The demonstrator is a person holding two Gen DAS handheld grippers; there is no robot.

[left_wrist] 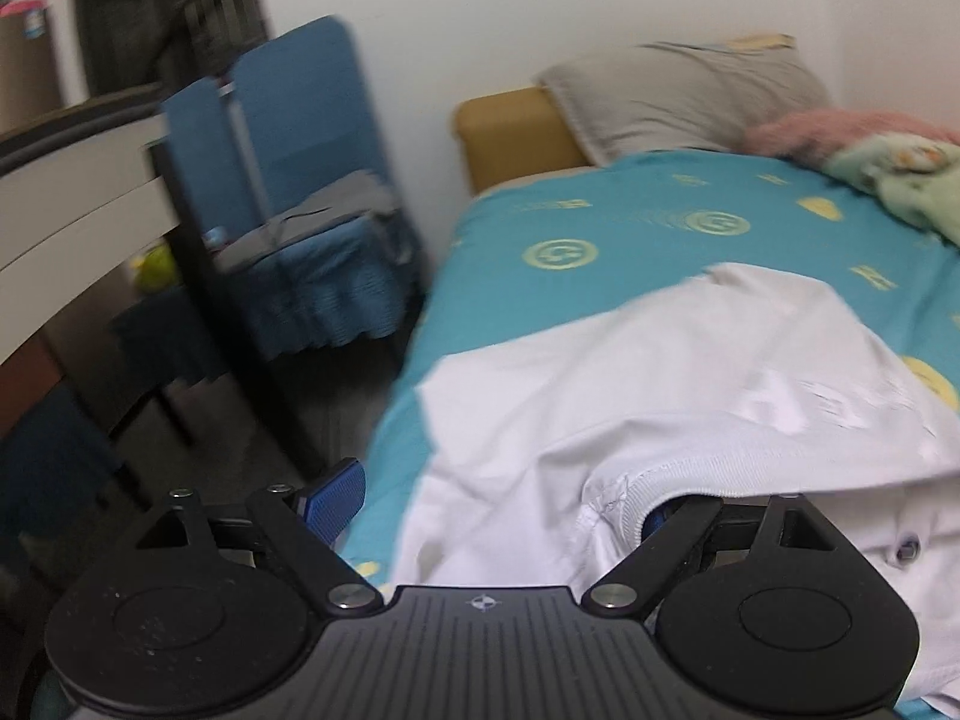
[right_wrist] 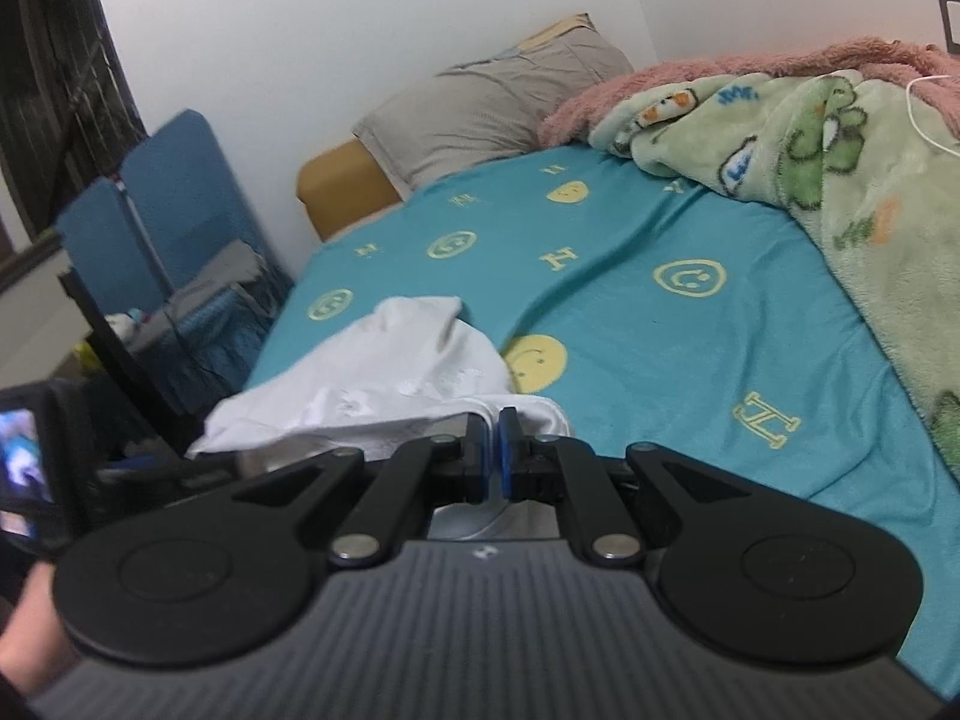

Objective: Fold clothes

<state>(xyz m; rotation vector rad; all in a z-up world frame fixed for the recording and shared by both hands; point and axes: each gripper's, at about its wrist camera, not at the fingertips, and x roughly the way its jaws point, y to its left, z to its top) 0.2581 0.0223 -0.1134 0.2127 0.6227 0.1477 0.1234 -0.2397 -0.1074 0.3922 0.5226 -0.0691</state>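
Teal smiley-print bedsheet (right_wrist: 630, 312) under white shirt (right_wrist: 384, 372); blue chair (left_wrist: 288, 180) beside.

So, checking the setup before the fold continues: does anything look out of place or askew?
The white shirt lies bunched, its left part hanging off the bed edge. The left gripper is open, one finger hidden under the collar. The right gripper pinches cloth.

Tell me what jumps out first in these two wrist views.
The white shirt spread over the near end of the teal smiley-print bedsheet grabs the eye. The right gripper is pinched shut on its edge, while the left gripper stands wide open over the collar. A green cartoon blanket is heaped on the bed's far right.
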